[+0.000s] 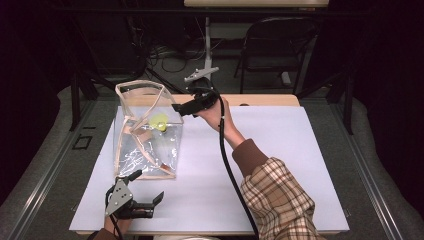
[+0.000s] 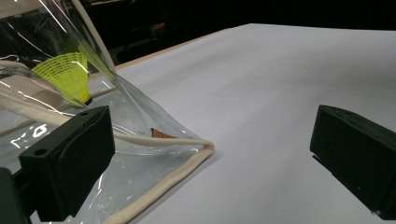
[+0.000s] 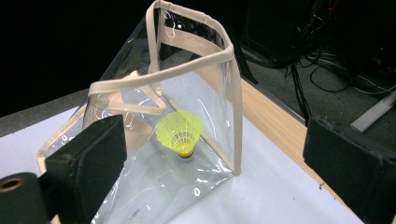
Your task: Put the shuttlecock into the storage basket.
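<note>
Right gripper [image 1: 176, 107] is hovering at the far side of the surface [image 1: 280, 150], just beside the upper rim of the clear bag [image 1: 145, 130], its jaws standing spread with nothing between them. Its own view is looking down past both black jaws into the bag [image 3: 187, 140], where the yellow shuttlecock [image 3: 180, 132] is sitting on the bag floor, cork end down, skirt flaring upward. High view is showing the shuttlecock [image 1: 160, 121] inside the bag, toward its far side

Left gripper [image 1: 150, 192] is resting low near the front edge of the surface, just beside the bag's near corner, jaws spread wide, nothing pinched. In its own view the bag's cream-trimmed corner [image 2: 187, 149] is lying flat on the white sheet between the two jaws, closer to the one at the picture's left; whether that jaw is touching the plastic cannot be told. Shuttlecock [image 2: 67, 74] is showing through the clear wall beyond

Bag is standing open, its cream fabric edging holding the mouth upward
</note>
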`<control>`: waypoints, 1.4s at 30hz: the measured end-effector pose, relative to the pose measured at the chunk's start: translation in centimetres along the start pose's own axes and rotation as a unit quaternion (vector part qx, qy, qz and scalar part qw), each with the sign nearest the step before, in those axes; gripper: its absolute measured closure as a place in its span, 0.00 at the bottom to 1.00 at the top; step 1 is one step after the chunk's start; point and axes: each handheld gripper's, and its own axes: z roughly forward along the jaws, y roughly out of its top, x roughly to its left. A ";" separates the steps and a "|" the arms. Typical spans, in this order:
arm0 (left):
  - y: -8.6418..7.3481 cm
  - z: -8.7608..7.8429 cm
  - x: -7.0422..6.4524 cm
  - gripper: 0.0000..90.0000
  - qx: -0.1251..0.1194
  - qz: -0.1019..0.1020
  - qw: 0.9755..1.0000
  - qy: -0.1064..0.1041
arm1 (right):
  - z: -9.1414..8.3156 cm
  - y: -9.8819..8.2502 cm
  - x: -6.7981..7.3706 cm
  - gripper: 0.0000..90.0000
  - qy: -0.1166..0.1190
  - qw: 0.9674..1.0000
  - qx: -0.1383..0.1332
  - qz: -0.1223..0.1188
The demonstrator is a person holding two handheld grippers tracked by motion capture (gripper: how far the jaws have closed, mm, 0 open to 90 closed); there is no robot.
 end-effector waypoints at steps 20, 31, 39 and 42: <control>0.0 -0.1 -0.1 0.00 0.000 0.001 1.000 -0.004 | -3.9 -3.9 -0.3 0.02 -0.004 1.000 -0.011 -0.001; 0.0 -0.1 -0.1 0.00 -0.001 0.000 1.000 -0.003 | -6.5 -6.4 -0.1 0.01 -0.014 1.000 -0.020 -0.006; 0.0 -0.1 -0.1 0.00 0.000 0.001 1.000 -0.003 | -8.2 -8.0 0.2 0.01 -0.019 1.000 -0.023 -0.008; 0.0 -0.1 -0.1 0.00 -0.001 0.000 1.000 -0.003 | -8.8 -8.6 0.3 0.01 -0.022 0.999 -0.024 -0.006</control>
